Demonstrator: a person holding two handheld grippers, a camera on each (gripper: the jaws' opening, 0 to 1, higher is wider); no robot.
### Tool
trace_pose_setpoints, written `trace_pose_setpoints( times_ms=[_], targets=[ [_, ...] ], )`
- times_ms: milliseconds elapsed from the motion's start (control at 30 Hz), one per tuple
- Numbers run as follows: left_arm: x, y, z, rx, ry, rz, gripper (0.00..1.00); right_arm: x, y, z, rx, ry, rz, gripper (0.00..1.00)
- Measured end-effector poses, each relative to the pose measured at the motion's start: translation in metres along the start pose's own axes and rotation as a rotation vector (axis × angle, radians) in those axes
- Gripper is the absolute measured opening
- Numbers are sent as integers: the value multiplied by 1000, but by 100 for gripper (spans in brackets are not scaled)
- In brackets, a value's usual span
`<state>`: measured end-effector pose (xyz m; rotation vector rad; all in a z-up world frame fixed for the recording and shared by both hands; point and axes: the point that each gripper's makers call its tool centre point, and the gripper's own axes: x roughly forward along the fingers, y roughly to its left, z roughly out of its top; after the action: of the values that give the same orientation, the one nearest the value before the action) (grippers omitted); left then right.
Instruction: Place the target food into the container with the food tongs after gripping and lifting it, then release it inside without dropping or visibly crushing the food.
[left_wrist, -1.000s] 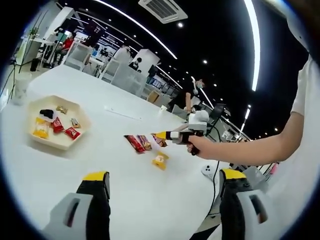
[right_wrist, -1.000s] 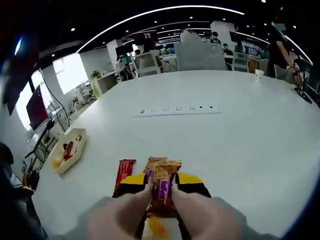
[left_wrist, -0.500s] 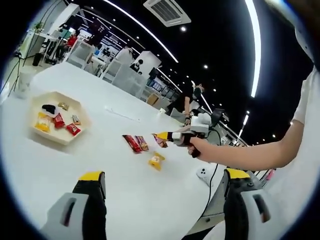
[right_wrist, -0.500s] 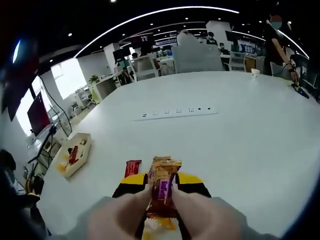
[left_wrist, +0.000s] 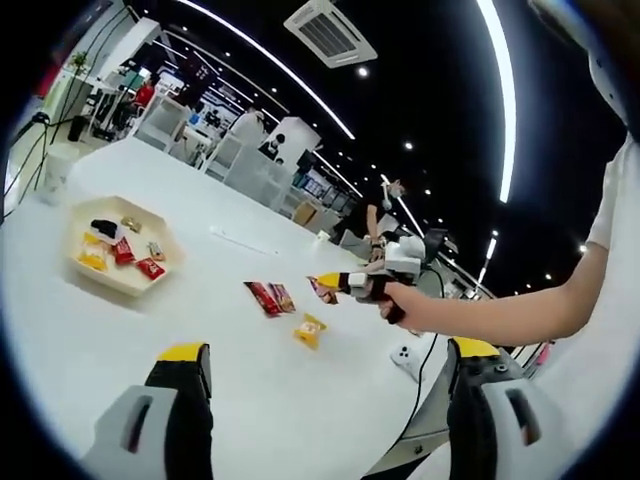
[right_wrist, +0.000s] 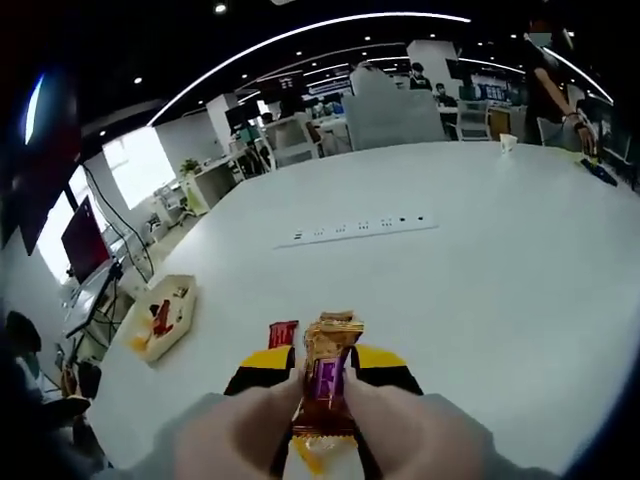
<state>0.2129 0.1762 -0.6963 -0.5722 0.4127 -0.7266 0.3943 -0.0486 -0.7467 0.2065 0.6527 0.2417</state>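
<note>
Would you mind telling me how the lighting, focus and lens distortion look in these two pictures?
Left gripper view: fisheye bends the ceiling light strips into arcs; dark ceiling, bright white table, tray fairly sharp. Right gripper view: table edge curves strongly, the near fingers are soft and blurred, while the snack packet between them is clearer; the window is blown out.

Each claw (left_wrist: 325, 400) has grey jaws capped with yellow-and-black tips; the person wears a white short sleeve (left_wrist: 612, 190).
</note>
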Motion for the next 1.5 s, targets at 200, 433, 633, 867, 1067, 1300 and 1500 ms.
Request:
trace_pose_setpoints(
  times_ms=[200, 433, 633, 867, 1067, 1300, 1500],
  targets=[
    [-3, -5, -4, 3, 2, -10, 99, -6, 1, 1, 7, -11, 3, 21],
    [-7, -7, -4, 9, -6, -9, 99, -11, 7, 4, 19, -24, 13, 21],
    [-9, -9, -3, 10, -15, -10, 99, -8, 11, 9, 4, -29, 25, 21],
    [-12, -11, 1, 22, -28, -12, 99, -4, 15, 13, 0, -35, 40, 21],
    [-17, -9, 5, 29, -47, -7, 99, -5, 31, 17, -17, -43, 60, 21],
    [-20, -5, 10, 23, -64, 4, 99, -5, 48, 18, -90, -36, 73, 21],
    [-23, -2, 8, 10, -62, 7, 96, -6, 59, 24, -91, -45, 91, 21]
  ],
)
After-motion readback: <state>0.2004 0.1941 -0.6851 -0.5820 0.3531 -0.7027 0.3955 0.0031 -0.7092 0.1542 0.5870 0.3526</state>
